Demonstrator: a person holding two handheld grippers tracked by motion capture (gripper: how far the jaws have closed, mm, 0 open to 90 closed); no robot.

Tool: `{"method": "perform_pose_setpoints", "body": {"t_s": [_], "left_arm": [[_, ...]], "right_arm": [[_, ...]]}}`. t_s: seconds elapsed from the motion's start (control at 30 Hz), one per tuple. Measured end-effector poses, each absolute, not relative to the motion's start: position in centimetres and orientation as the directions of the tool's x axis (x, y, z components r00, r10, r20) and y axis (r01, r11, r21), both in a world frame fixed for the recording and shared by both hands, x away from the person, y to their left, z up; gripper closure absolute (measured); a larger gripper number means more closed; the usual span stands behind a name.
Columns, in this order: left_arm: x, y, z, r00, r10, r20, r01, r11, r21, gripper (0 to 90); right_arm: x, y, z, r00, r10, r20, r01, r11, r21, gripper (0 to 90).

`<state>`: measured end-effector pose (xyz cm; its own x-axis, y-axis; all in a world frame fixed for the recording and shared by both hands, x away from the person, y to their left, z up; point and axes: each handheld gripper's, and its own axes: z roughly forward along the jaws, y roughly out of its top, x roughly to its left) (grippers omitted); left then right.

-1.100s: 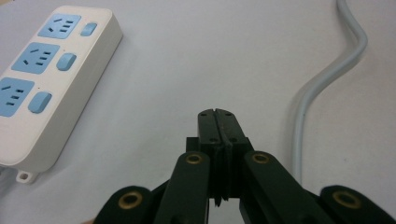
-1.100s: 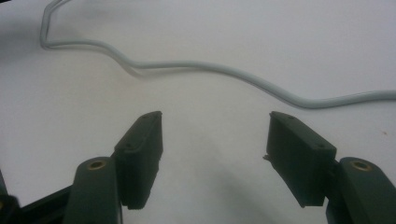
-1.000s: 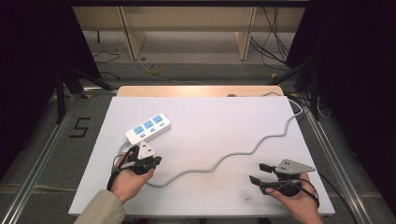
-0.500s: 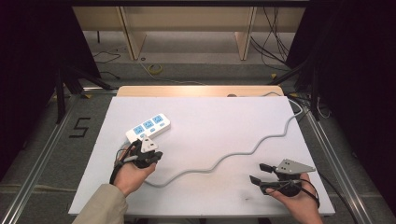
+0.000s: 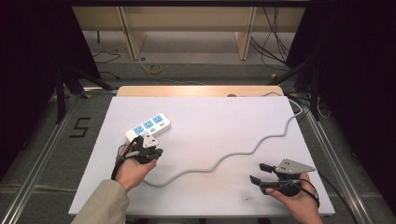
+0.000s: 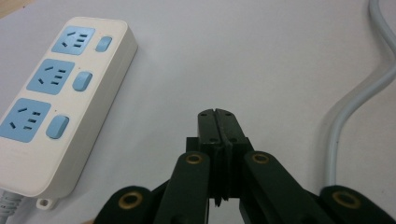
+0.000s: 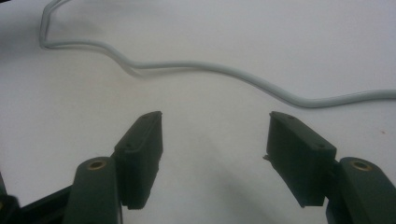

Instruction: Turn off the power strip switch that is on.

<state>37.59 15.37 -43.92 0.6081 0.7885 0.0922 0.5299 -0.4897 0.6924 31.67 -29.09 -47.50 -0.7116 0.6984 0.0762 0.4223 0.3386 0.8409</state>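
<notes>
The left gripper point(image 6: 218, 114), clenched on nothing, points beside the power strip point(image 6: 56, 88), while the right gripper point(image 7: 215, 140) rests released near the grey cord point(image 7: 210, 69).

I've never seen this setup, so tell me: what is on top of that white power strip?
On top of the power strip, three blue sockets, each with a blue switch beside it. Nothing is plugged in. The shut left gripper sits beside it, not on it. Its underside is hidden against the table.

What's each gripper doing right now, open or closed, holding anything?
Left gripper: closed, empty, next to the power strip.
Right gripper: open, empty, over the table short of the cord.
</notes>
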Motion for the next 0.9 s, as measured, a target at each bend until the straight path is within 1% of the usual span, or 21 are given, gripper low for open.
{"method": "perform_pose_setpoints", "body": {"t_s": [0.9], "left_arm": [[39.2, 14.8, -43.5, 0.593, 0.798, 0.108, 0.543, -0.496, 0.678, 89.9]], "right_arm": [[31.6, -29.1, -47.5, -0.711, 0.699, 0.074, 0.423, 0.342, 0.839, 37.0]]}}
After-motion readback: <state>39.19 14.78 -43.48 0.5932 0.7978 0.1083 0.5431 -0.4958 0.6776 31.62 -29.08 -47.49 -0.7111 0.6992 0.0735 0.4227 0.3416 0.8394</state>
